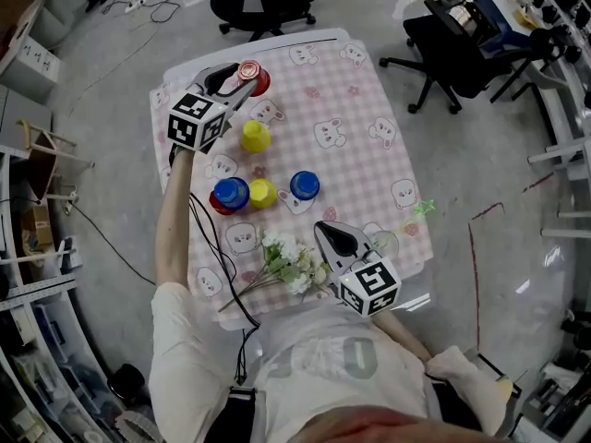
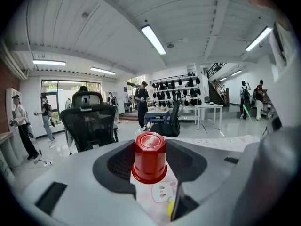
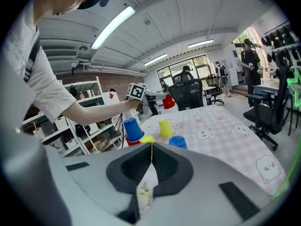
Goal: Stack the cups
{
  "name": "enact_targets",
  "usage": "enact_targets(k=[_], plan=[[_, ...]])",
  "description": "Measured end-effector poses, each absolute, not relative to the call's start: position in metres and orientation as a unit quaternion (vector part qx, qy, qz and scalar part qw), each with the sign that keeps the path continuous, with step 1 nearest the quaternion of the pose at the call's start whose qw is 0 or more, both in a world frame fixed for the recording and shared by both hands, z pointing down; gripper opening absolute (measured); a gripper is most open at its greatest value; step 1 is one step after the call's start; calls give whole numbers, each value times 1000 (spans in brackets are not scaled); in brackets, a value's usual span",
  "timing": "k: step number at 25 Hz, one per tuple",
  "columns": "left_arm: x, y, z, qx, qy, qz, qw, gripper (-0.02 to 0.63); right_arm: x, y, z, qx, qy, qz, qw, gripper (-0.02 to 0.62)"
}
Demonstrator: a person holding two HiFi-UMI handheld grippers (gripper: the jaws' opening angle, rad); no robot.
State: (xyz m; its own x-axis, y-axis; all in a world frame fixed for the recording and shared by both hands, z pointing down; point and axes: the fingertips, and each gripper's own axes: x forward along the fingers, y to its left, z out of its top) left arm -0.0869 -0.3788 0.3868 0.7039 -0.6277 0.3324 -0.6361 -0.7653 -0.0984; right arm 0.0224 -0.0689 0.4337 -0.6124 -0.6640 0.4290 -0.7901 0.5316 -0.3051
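Now L gripper (image 1: 238, 85) jaws clamp inverted red cup (image 2: 150, 157), R gripper (image 3: 151, 147) closed.

Upturned red cup (image 2: 149, 160) clamped by left gripper (image 2: 149, 149), patterned tablecloth (image 2: 157, 195) seen below, black office chair (image 2: 89, 124) seen behind

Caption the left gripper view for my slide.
Left claw closed on an upside-down red cup, a black office chair behind.

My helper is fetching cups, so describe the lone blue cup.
On the pink checked tablecloth, look near the middle, beside a yellow cup. The blue cup there stands directly on the cloth, while the other blue cup tops a red cup.
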Motion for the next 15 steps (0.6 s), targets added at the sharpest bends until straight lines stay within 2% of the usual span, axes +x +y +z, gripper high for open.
enact_targets(k=[4,8,15], plan=[[-103,-328,331,915,-362,178,-7,219,15,-55,417,408,-878,219,121,29],[-89,-264,294,917,-361,171,-18,219,10,-44,405,400,-886,212,105,29],[-48,-174,297,901,-392,183,-26,219,3,-24,404,389,-893,199,105,29]])
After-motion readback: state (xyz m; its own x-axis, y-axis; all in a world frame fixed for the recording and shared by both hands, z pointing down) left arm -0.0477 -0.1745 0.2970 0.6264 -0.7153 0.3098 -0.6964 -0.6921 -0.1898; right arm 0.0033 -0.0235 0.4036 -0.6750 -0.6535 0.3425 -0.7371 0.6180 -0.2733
